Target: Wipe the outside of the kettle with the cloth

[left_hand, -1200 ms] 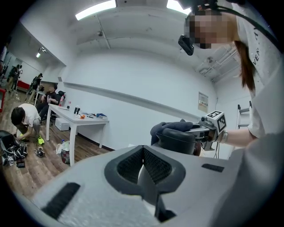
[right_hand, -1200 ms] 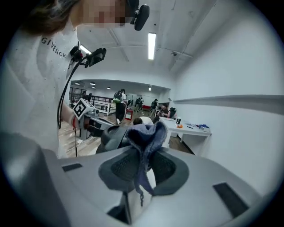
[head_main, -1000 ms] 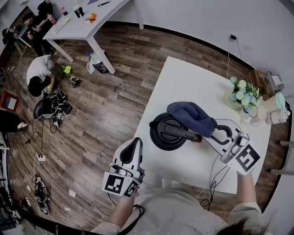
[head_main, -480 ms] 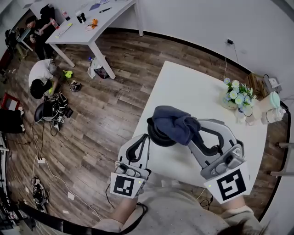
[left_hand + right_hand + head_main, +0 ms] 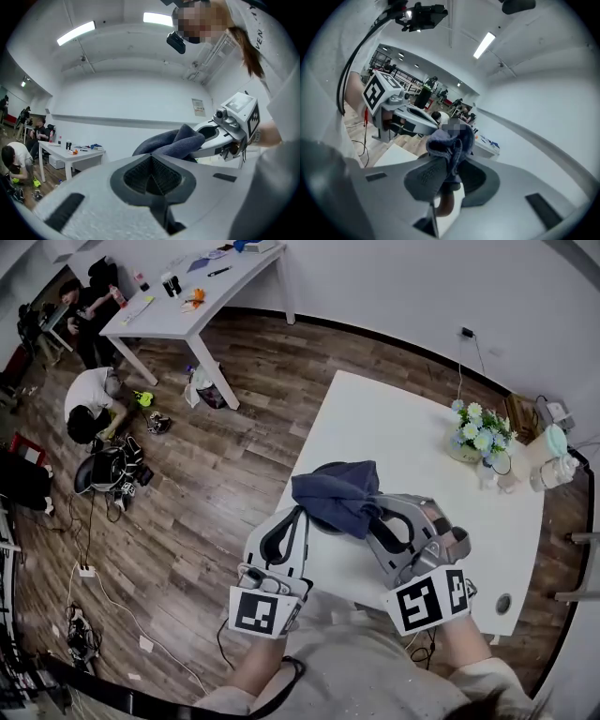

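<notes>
Over the near-left edge of the white table (image 5: 394,427), both grippers sit closer together than half a second ago. The right gripper (image 5: 380,517) has swung left, its jaws clamped on the dark blue cloth (image 5: 336,498). Cloth is soft and bunched in folds, long axis crosswise, one peak pointing away from the person. The kettle showed before; the cloth now hides it. The left gripper (image 5: 296,515) is just beside the cloth, ribbed black pads pressed together, nothing between.

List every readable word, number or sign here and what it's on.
Wall notice: too small to read.
Shirt: print cut off, perhaps "VEN".
Left cube, right cube: square markers only, no words.
</notes>
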`<state>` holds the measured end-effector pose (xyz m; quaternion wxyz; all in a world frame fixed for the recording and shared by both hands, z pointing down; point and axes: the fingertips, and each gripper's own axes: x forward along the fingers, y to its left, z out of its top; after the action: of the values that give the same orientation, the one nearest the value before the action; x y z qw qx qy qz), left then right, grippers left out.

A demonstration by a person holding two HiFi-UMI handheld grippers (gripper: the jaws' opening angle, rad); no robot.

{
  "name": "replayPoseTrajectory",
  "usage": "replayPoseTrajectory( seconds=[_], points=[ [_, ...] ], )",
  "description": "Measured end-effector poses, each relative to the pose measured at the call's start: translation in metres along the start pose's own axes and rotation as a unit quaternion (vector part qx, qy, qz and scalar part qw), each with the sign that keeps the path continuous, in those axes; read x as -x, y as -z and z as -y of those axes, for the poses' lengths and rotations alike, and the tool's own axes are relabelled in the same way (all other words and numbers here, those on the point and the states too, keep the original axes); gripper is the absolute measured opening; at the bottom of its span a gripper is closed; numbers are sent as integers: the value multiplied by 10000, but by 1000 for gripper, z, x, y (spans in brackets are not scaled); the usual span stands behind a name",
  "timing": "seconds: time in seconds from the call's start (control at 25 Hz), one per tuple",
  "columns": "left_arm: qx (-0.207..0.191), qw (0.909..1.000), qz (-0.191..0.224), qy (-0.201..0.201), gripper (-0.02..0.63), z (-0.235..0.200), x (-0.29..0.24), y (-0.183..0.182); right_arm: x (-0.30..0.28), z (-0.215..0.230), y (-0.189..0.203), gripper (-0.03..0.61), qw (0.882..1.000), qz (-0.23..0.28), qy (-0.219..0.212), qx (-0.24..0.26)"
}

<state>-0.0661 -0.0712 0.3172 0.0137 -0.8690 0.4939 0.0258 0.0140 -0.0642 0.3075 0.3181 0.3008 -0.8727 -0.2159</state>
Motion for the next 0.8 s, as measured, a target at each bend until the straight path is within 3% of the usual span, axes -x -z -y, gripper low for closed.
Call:
replayPoseTrajectory(
  seconds=[0.36, 0.8],
  points=[
    [84, 9981, -65, 600, 8, 41, -2, 6, 38, 5, 52, 72, 9952, -616, 584, -490],
    [241, 9931, -211, 1130, 8, 85, -8, 17, 87, -28, 115, 58, 9828, -1395, 753, -944]
  ],
)
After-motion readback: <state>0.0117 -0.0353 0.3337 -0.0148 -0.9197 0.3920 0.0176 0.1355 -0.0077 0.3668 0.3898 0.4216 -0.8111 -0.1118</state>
